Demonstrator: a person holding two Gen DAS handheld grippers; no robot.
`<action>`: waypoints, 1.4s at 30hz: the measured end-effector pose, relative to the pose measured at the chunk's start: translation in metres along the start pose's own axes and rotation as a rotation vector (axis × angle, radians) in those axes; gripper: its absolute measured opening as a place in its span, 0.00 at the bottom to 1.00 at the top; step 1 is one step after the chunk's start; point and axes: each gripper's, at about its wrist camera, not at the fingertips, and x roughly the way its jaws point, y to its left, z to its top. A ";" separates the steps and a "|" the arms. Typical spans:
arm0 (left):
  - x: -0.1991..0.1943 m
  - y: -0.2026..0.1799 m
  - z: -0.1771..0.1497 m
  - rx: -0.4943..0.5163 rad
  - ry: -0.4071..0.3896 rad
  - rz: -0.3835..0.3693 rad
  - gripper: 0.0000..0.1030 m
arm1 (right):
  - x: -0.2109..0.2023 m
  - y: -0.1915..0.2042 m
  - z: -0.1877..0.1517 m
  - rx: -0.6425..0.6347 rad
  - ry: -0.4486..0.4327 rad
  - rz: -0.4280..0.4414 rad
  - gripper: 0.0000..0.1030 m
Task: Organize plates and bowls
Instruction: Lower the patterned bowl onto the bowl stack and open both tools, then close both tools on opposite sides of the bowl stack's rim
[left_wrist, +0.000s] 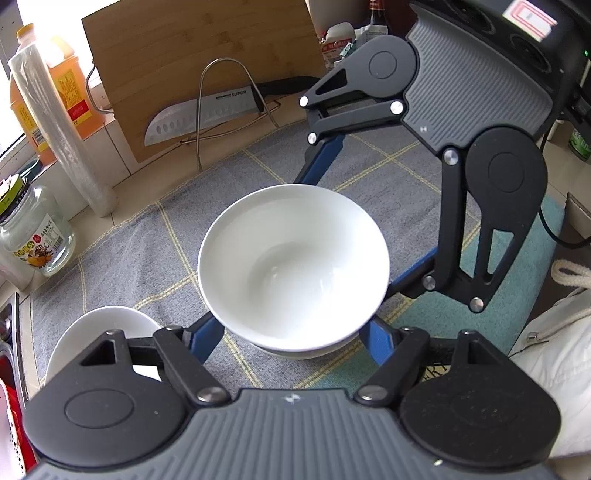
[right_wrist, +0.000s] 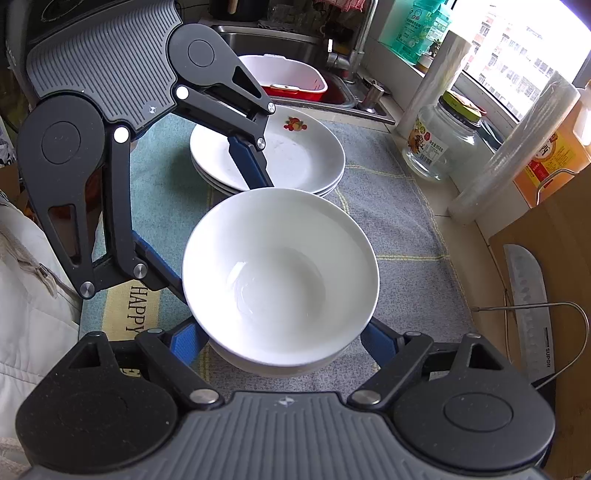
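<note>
Both of my grippers close around one stack of white bowls (left_wrist: 293, 266) on the grey checked mat (left_wrist: 122, 258). My left gripper (left_wrist: 291, 332) has a blue finger at each flank of the stack; whether its pads press on the bowls I cannot tell. My right gripper (right_wrist: 280, 336) straddles the same stack, contact likewise hidden. Stacked plates (right_wrist: 295, 158) sit just beyond, near the sink (right_wrist: 280, 40). Open mat remains toward the knife (left_wrist: 199, 114) and the cutting board (left_wrist: 199, 48).

The bowls (right_wrist: 280, 273) sit nested on the cloth (right_wrist: 399, 221), near the stacked plates (right_wrist: 295, 155).
</note>
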 end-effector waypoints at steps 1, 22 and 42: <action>0.000 0.000 0.000 0.000 0.000 -0.001 0.77 | 0.000 0.000 0.000 0.002 0.001 0.000 0.89; 0.001 0.003 0.004 0.009 -0.006 -0.017 0.87 | 0.000 0.003 0.000 -0.007 -0.005 -0.003 1.00; -0.010 -0.001 -0.005 -0.047 -0.074 -0.091 0.93 | -0.012 0.008 -0.017 0.093 -0.032 -0.041 1.00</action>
